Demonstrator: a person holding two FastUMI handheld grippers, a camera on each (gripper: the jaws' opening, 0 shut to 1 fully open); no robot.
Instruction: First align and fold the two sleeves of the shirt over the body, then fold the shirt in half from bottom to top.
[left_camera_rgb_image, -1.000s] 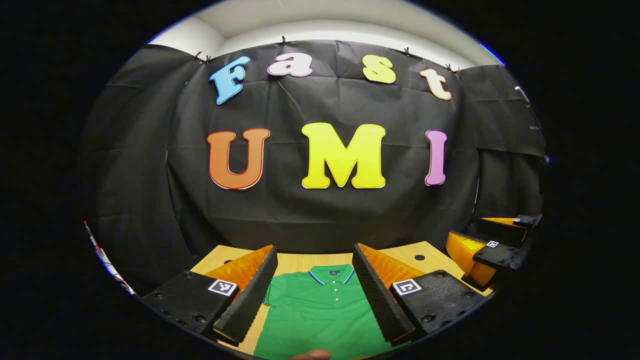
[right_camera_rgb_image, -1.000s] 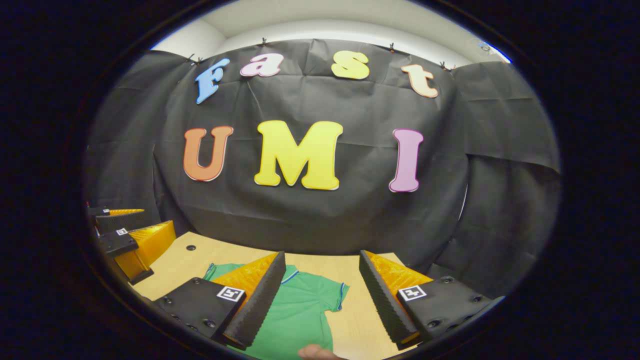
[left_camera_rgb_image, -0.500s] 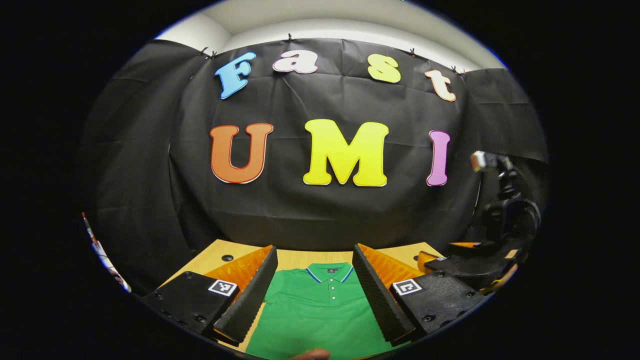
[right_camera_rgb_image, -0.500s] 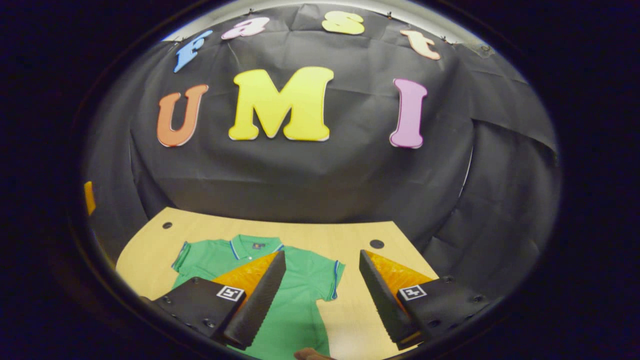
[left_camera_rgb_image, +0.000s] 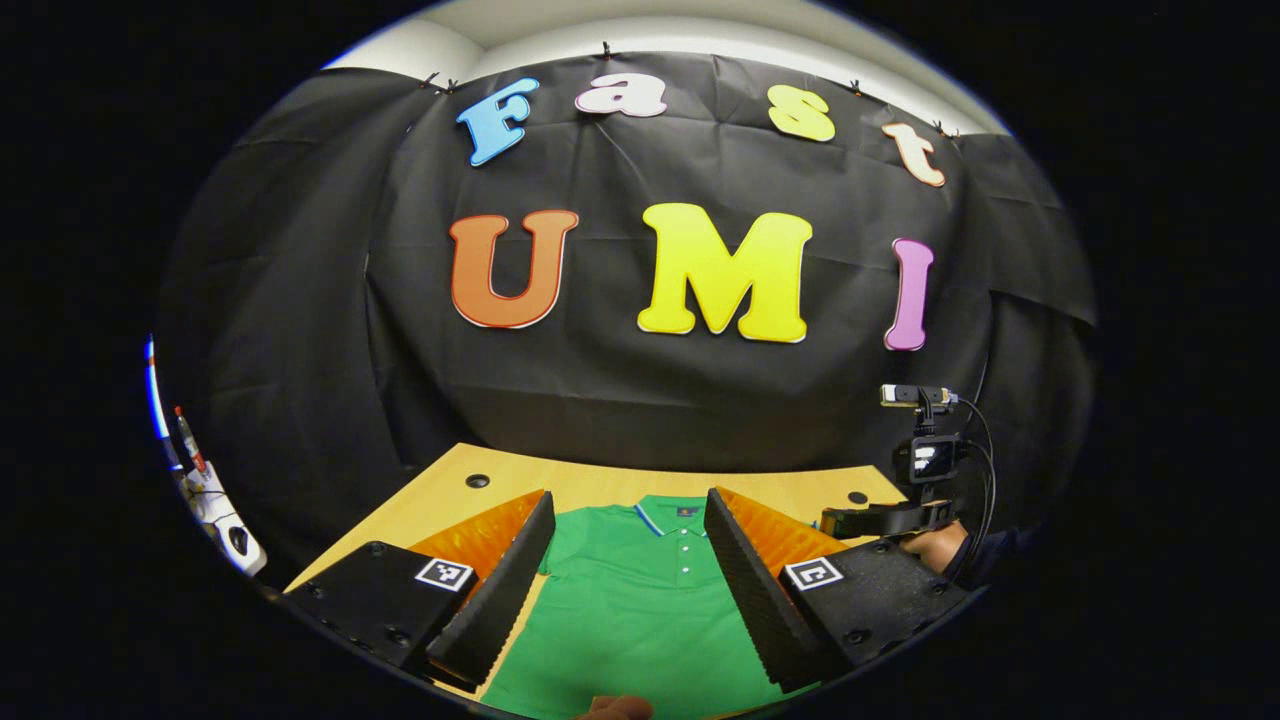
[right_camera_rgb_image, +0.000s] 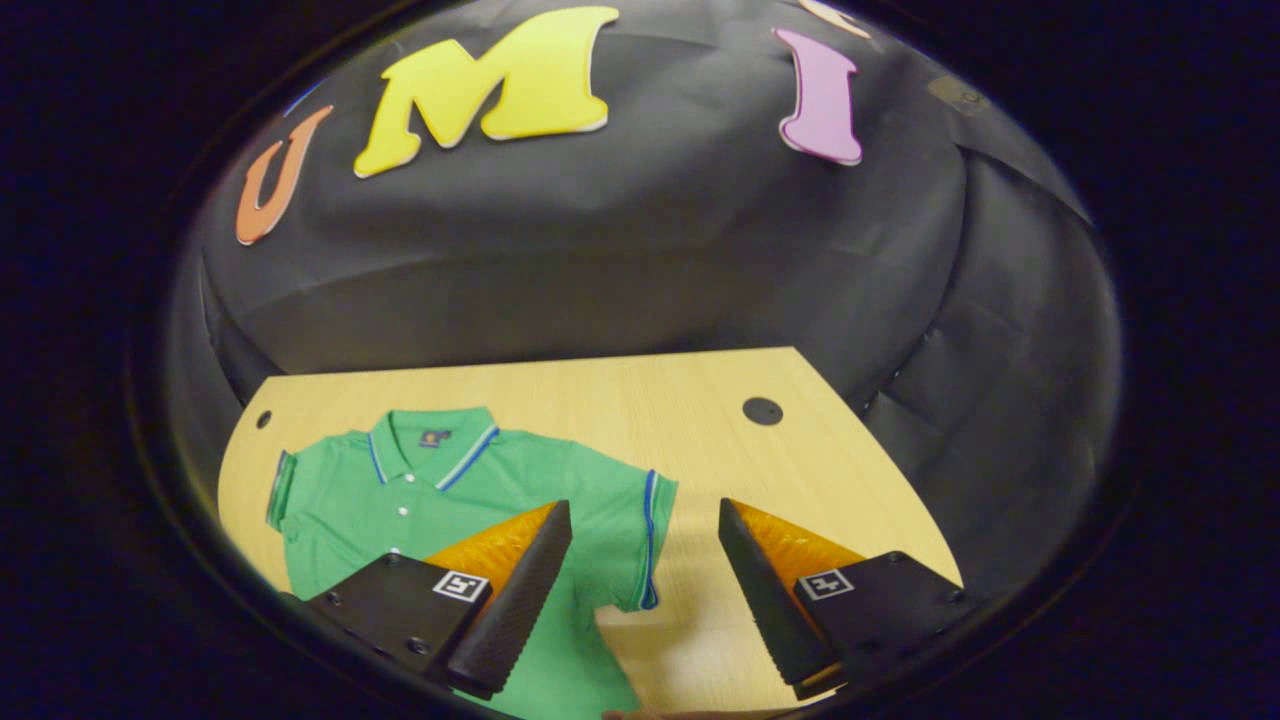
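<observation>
Green shirt (right_camera_rgb_image: 440, 500) flat on desk (right_camera_rgb_image: 700, 400), sleeves unfolded. Left gripper (left_camera_rgb_image: 625, 575) wide open, empty, above the chest. Right gripper (right_camera_rgb_image: 645, 590) wide open, empty, apparently hovering over the sleeve (right_camera_rgb_image: 630, 530).

1. The green short-sleeved polo shirt (right_camera_rgb_image: 470, 500) with blue-and-white trim lay flat, face up, on the light wooden table (right_camera_rgb_image: 700, 420).
2. Its collar (right_camera_rgb_image: 430, 455) pointed toward the wall; both sleeves lay spread outward, unfolded.
</observation>
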